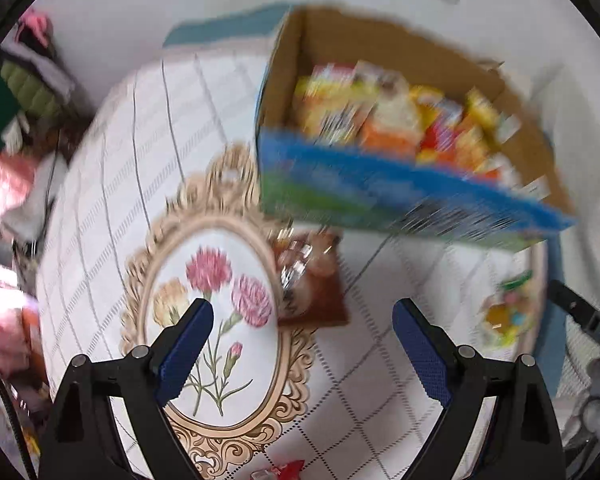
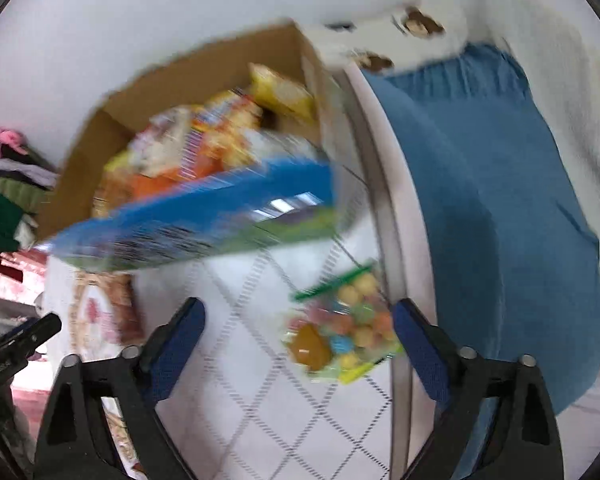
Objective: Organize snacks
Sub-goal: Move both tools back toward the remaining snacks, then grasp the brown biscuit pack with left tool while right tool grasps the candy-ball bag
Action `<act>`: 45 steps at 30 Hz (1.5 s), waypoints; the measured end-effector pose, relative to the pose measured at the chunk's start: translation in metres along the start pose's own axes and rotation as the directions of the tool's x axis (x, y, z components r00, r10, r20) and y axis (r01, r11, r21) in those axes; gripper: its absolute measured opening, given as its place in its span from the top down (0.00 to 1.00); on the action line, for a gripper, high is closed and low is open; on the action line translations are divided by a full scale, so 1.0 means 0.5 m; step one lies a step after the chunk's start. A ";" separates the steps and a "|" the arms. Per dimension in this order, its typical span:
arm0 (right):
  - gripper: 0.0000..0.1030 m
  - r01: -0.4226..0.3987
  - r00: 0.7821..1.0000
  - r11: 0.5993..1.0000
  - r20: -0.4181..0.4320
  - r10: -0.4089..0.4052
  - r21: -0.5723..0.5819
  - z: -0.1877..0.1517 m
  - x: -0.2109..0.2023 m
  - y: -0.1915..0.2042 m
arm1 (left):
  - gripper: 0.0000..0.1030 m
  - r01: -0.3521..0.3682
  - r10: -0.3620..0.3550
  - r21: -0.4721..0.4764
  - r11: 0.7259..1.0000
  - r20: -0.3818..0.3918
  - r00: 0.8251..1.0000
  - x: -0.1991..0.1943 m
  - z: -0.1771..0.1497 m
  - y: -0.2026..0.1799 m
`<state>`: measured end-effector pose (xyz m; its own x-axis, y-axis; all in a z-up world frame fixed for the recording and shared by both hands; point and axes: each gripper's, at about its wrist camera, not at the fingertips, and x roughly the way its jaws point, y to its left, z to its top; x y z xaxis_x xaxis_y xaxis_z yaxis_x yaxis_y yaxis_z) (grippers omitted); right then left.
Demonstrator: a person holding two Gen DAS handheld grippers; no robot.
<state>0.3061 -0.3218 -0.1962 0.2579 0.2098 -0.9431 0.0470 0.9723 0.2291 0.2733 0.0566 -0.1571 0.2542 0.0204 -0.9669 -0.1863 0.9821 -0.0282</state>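
Here the cardboard box point(image 1: 380, 80) sits on the table point(image 1: 148, 128), already holding snacks; the candy bag point(image 2: 342, 326) lies near the right gripper point(image 2: 300, 320); both grippers, left gripper point(image 1: 303, 316) included, stand released and empty; centre the fingers around the bag before closing.

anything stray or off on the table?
Three packets lie loose outside the cardboard box: a brown snack packet beside it, a bag of colourful candy at the table edge, a red wrapper near the camera.
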 end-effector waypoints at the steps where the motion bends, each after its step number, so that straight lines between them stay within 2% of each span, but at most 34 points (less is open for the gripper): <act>1: 0.34 0.004 1.000 1.000 -0.016 -0.004 0.012 -0.003 0.017 -0.019 | 0.11 -0.007 0.007 -0.007 1.000 -0.033 0.999 0.030 0.000 0.003; 4: 0.34 0.016 0.999 1.000 -0.035 -0.015 0.020 -0.006 0.061 -0.056 | 0.11 -0.003 0.001 -0.018 1.000 -0.121 0.993 0.113 0.002 0.003; 7: 0.34 0.013 0.996 0.999 -0.088 -0.016 -0.035 -0.007 0.099 -0.072 | 0.11 0.021 -0.025 -0.023 1.000 -0.178 0.984 0.170 0.007 -0.003; 9: 0.30 0.008 0.991 0.997 -0.130 -0.018 -0.079 -0.007 0.125 -0.073 | 0.11 0.043 -0.047 -0.023 0.999 -0.203 0.978 0.200 0.009 -0.009; 11: 0.31 0.019 0.990 0.995 -0.138 -0.032 -0.095 -0.010 0.143 -0.074 | 0.12 0.048 -0.053 -0.031 0.998 -0.189 0.981 0.217 0.010 -0.013; 12: 0.32 0.020 0.989 0.993 -0.142 -0.036 -0.114 -0.011 0.151 -0.069 | 0.15 0.047 -0.052 -0.030 0.998 -0.166 0.985 0.216 0.012 -0.015; 14: 0.36 0.044 0.989 0.989 -0.134 -0.063 -0.139 -0.016 0.159 -0.059 | 0.28 0.049 -0.052 -0.025 0.998 -0.135 0.990 0.213 0.014 -0.019; 15: 0.36 0.045 0.989 0.991 -0.138 -0.063 -0.130 -0.019 0.161 -0.056 | 0.42 0.052 -0.055 -0.025 0.998 -0.124 0.991 0.209 0.015 -0.022; 16: 0.37 0.045 0.988 0.992 -0.144 -0.062 -0.114 -0.023 0.161 -0.055 | 0.48 0.053 -0.056 -0.025 0.998 -0.122 0.991 0.205 0.015 -0.022; 20: 0.38 0.025 0.984 0.998 -0.175 -0.034 -0.053 -0.060 0.159 -0.045 | 0.48 0.075 -0.077 -0.017 0.997 -0.123 0.989 0.188 -0.014 -0.023; 27: 0.38 -0.040 0.964 0.998 -0.262 0.049 0.040 -0.197 0.155 -0.026 | 0.48 0.127 -0.119 0.023 0.992 -0.218 0.969 0.170 -0.189 -0.020; 29: 0.38 -0.054 0.957 0.997 -0.281 0.069 0.059 -0.232 0.156 -0.023 | 0.48 0.131 -0.122 0.025 0.991 -0.235 0.964 0.176 -0.215 -0.019; 35: 0.35 -0.093 0.954 0.994 -0.279 0.105 0.055 -0.257 0.157 -0.033 | 0.42 0.157 -0.154 -0.010 0.988 -0.255 0.955 0.204 -0.230 -0.011; 42: 0.35 -0.076 0.958 0.994 -0.283 0.052 -0.076 -0.270 0.138 -0.002 | 0.40 0.144 -0.149 -0.036 0.989 -0.250 0.957 0.238 -0.214 0.000; 45: 0.42 -0.059 0.965 0.997 -0.258 0.042 -0.058 -0.269 0.148 -0.007 | 0.40 0.143 -0.147 -0.034 0.989 -0.250 0.957 0.249 -0.187 -0.022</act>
<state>0.1950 -0.2957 -0.2990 0.0014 0.2699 -0.9629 -0.0238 0.9626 0.2698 0.2184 0.0311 -0.3010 0.0333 -0.1714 -0.9846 -0.1798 0.9681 -0.1746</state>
